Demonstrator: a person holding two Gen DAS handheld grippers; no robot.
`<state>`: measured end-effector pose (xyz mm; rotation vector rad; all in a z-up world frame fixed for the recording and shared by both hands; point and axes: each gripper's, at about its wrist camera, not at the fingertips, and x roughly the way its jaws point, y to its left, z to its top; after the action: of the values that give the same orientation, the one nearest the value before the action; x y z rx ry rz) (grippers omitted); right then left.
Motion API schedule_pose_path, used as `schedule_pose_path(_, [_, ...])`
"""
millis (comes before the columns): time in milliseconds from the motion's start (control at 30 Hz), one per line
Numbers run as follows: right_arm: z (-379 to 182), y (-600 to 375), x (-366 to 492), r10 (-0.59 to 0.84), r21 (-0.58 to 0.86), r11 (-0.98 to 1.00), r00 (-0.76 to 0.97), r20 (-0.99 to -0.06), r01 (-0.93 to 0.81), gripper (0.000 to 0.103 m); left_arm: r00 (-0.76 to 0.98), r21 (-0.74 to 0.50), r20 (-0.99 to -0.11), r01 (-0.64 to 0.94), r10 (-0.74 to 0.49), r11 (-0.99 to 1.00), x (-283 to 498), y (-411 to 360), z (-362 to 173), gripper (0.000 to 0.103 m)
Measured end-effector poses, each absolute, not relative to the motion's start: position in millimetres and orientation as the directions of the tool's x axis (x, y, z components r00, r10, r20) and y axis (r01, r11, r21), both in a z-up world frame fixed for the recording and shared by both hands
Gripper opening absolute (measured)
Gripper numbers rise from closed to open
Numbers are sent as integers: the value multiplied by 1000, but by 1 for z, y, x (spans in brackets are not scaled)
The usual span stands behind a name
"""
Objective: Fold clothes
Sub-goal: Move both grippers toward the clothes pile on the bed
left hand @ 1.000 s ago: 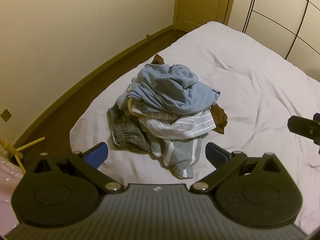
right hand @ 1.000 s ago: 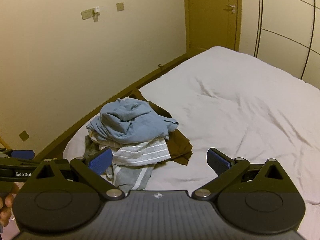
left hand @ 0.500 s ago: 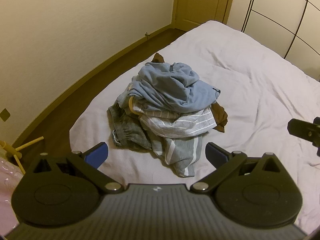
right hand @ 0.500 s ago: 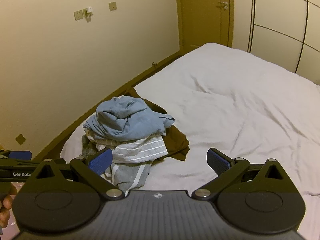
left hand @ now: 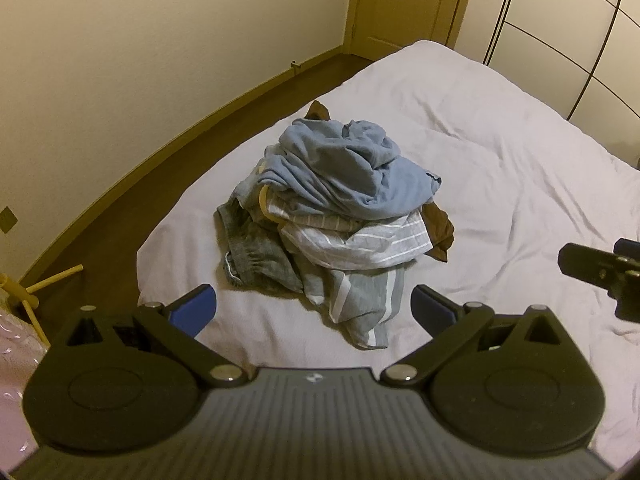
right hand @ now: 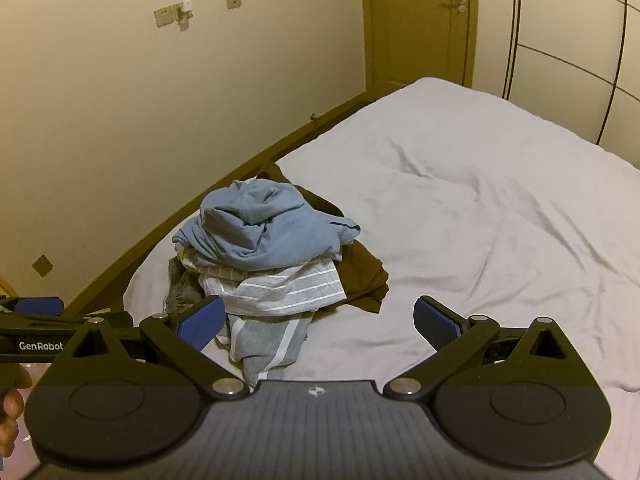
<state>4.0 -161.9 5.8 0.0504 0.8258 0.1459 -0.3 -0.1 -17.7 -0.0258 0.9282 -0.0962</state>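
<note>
A pile of clothes lies near the corner of a white bed [left hand: 500, 168]. A crumpled blue garment [left hand: 352, 172] is on top, a grey-and-white striped garment [left hand: 360, 248] under it, a dark grey piece [left hand: 256, 256] at the left and a brown piece [left hand: 440, 228] at the right. The pile also shows in the right wrist view [right hand: 272, 240]. My left gripper [left hand: 314, 308] is open and empty, just short of the pile. My right gripper [right hand: 318, 320] is open and empty, near the pile's right front. Its finger shows in the left wrist view [left hand: 588, 266].
The bed [right hand: 480, 208] stretches wide to the right. A brown floor strip [left hand: 160, 168] and cream wall run along the left. A door [right hand: 420, 24] and wardrobe panels [right hand: 568, 48] stand at the back. A wooden stand [left hand: 24, 288] is at the lower left.
Both grippers drifted slightly; the pile has shifted a little in each view. Both stay open and the clothes are untouched.
</note>
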Motion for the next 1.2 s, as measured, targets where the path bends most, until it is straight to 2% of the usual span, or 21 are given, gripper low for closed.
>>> schedule_pose_path(1200, [-14, -171, 5, 91, 69, 996, 607, -789, -59, 103, 543, -110, -823, 135, -166, 985, 11, -14, -35, 102])
